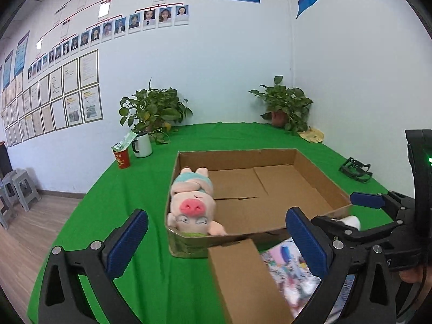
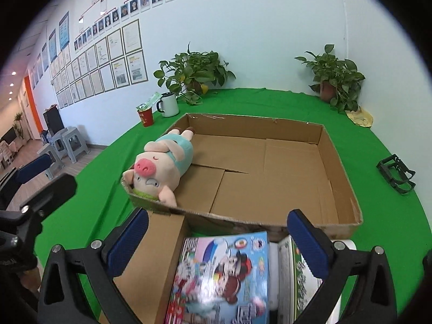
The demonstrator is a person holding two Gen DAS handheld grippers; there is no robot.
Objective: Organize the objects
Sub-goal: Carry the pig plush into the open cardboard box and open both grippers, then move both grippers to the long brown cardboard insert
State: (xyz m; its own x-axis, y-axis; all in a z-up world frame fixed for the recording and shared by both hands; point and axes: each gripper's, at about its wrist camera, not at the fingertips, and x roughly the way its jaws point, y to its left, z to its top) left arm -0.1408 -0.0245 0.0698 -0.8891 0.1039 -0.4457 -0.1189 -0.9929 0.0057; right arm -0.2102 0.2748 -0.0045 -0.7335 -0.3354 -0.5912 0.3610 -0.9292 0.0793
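You are holding your left claw [image 1: 216, 239] and right claw [image 2: 217, 239] wide apart near the big box [image 2: 270, 178], where the toy pig [image 2: 159, 162] is lying inside.

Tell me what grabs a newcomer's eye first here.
The pink plush pig lying along the left side of the shallow cardboard tray stands out against the green tablecloth. Nearer the camera, a colourful cartoon book sits between the open right gripper fingers.
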